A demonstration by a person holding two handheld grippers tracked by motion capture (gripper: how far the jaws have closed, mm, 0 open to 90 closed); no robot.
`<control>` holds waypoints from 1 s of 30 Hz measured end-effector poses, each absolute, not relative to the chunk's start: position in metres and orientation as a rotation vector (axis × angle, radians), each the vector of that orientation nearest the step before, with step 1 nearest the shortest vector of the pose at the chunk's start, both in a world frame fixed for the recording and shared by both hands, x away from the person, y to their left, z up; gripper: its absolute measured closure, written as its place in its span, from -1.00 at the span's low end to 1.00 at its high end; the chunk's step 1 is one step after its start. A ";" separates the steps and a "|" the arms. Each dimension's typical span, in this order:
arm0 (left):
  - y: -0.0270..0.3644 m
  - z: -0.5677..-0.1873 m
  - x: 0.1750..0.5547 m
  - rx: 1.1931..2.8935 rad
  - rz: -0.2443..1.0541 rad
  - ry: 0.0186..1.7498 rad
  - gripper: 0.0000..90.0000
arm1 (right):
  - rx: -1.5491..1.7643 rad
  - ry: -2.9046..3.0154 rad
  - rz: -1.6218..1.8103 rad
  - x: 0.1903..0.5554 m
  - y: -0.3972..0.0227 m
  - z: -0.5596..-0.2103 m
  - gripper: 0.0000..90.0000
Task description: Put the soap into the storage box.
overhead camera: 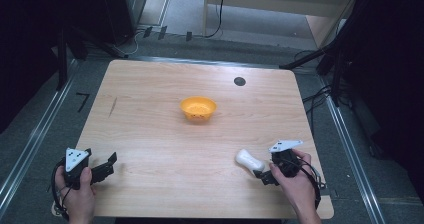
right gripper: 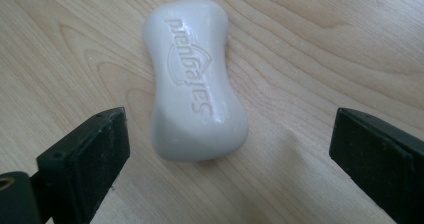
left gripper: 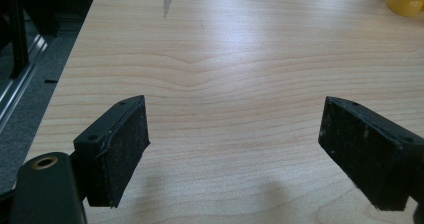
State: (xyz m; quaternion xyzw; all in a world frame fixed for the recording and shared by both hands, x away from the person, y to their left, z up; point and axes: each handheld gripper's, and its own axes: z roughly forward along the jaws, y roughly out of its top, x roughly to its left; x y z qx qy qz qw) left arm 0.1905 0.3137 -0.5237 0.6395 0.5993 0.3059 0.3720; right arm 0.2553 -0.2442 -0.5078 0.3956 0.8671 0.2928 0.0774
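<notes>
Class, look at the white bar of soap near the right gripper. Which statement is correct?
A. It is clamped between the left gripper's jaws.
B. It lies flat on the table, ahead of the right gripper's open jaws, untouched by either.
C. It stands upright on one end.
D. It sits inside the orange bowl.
B: in the right gripper view the bar of soap lies flat on the wooden table, with both jaws of the right gripper spread wide and clear of it.

Light wood bench (overhead camera: 150,129), rounded corners. Orange bowl (overhead camera: 198,108) near ctr. White soap bar (overhead camera: 248,159) lying flat, front-right. Black round spot (overhead camera: 239,81) at far side.
</notes>
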 end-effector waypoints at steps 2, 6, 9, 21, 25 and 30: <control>0.314 -0.524 0.191 1.639 0.783 1.536 -0.71 | 1.184 2.598 0.874 0.256 -0.243 -0.508 -0.90; 0.314 -0.524 0.191 1.638 0.778 1.537 -0.70 | 1.175 2.609 0.827 0.260 -0.237 -0.508 -0.70; 0.314 -0.524 0.191 1.640 0.778 1.534 -0.70 | 1.165 2.619 0.817 0.261 -0.233 -0.508 -0.65; 0.314 -0.524 0.191 1.641 0.771 1.534 -0.70 | 1.139 2.653 0.792 0.266 -0.220 -0.507 -0.38; 0.314 -0.524 0.191 1.642 0.767 1.533 -0.70 | 1.130 2.664 0.775 0.268 -0.214 -0.507 -0.31; 0.315 -0.524 0.191 1.642 0.765 1.532 -0.69 | 1.125 2.672 0.769 0.270 -0.209 -0.507 -0.22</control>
